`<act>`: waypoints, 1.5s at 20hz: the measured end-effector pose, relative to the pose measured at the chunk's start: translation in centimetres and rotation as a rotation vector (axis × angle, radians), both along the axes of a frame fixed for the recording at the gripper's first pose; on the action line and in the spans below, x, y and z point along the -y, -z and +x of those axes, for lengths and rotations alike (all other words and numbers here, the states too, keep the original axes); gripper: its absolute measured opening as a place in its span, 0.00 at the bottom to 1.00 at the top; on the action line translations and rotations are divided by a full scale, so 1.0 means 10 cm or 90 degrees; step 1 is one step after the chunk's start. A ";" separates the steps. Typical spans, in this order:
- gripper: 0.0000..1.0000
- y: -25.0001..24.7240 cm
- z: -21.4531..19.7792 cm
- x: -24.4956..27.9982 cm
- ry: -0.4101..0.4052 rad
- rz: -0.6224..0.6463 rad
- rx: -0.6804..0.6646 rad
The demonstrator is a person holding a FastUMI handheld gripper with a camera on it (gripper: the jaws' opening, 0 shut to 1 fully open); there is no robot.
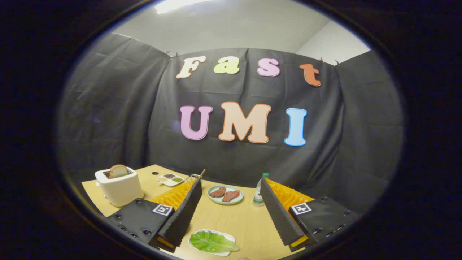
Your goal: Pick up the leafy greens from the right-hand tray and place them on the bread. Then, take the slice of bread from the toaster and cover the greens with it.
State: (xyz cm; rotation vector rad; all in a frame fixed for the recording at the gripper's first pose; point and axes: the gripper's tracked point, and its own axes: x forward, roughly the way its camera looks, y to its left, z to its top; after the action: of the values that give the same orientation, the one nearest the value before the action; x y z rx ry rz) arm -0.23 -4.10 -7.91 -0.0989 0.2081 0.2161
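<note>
**Fingers spread above the greens**

We see the gripper (231, 211) with its fingers spread wide, holding nothing. The leafy greens (213, 242) lie on a white tray (229, 237) low between the fingers (untouched). A bread slice (118, 170) stands in the toaster (120, 187) beyond the left finger. Ahead sit a plate (225, 200) and a bottle (259, 190).

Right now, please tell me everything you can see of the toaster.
The toaster is a small box, white or cream, with a smooth shell that looks like plastic and rounded corners. It stands upright on the wooden table, near the far corner, beyond one finger of the open gripper. A slice of bread with a brown crust stands in its top slot, about half out. Only the table and the bread touch it.
</note>
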 end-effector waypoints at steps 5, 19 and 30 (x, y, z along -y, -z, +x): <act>1.00 0.34 -0.01 -0.06 -0.071 -0.024 -0.058; 1.00 1.23 0.07 -0.21 -0.207 -0.049 -0.195; 1.00 2.21 0.07 -0.32 -0.275 -0.090 -0.306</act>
State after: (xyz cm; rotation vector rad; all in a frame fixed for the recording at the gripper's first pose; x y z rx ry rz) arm 0.48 -0.94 -29.97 -0.2331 0.6826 0.6576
